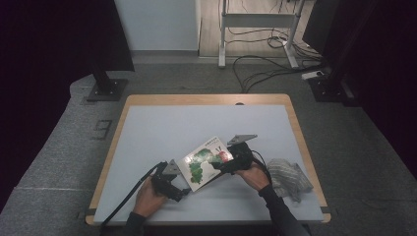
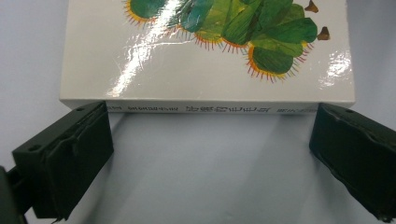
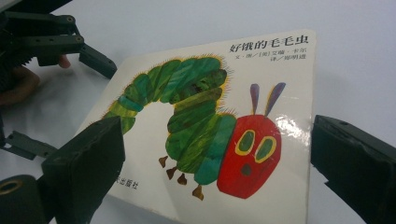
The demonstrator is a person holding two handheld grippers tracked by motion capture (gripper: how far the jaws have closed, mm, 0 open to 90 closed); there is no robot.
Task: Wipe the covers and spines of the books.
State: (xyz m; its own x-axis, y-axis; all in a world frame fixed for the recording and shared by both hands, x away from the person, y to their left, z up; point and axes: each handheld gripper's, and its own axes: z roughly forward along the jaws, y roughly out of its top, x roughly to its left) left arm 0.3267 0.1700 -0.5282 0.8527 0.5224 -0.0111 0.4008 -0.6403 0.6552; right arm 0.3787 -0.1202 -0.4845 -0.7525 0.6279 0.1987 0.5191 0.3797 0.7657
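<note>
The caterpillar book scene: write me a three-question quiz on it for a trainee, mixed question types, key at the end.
1. True or false: the left gripper has its jaws clamped shut on the book.
2. Multiple choice: what lies on the table beside the person's right hand? A) a grey cloth B) a red mug C) a pair of scissors
3. Fill in: in the right gripper view, the caterpillar on the cover has a green body and a ____ head.

Key
1. False. Both jaws stand wide apart, near the two ends of the book's spine.
2. A, the grey cloth.
3. Red.
</note>
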